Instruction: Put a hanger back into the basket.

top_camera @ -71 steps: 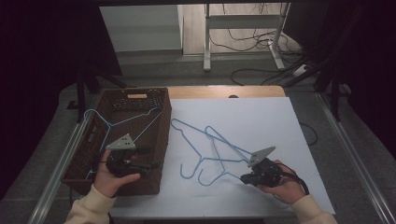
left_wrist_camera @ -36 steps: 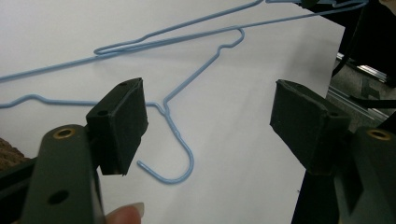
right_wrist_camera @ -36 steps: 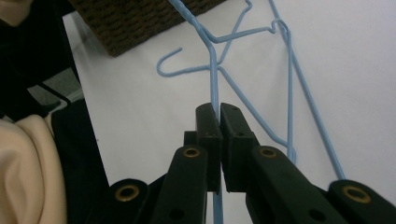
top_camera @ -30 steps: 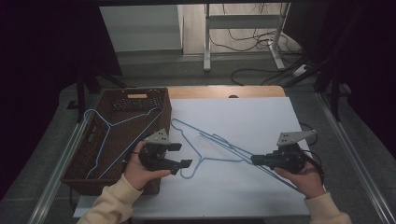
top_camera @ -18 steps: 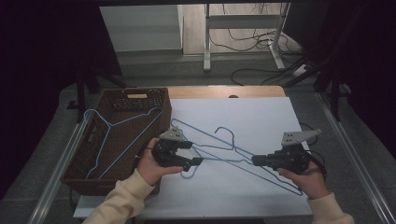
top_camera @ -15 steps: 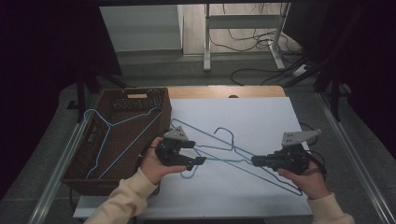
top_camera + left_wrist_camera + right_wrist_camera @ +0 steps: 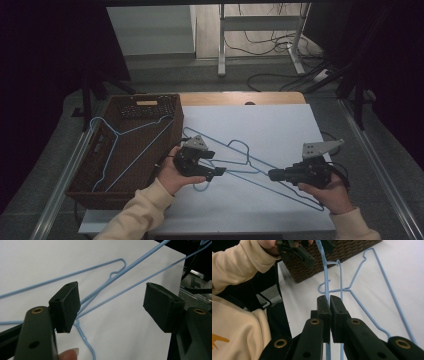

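Clearly light, springy wire – the blue hanger (image 7: pixel 260 172) stays pinched in the right gripper (image 7: pixel 272 174); left gripper (image 7: pixel 216 167) gapes empty near its neck – best hold.

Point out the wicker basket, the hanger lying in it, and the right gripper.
wicker basket (image 7: pixel 150 102): high view, far rim.
hanger in the basket (image 7: pixel 116 145): high view, its wire neck.
right gripper (image 7: pixel 329 301): right gripper view, between its fingertips.

Two tangled blue wire hangers (image 7: pixel 250 167)

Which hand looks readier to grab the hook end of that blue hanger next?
Left, probably. The left gripper stands open right over the hanger's neck, wire between its jaws. The right gripper is already shut on the hanger's far end.
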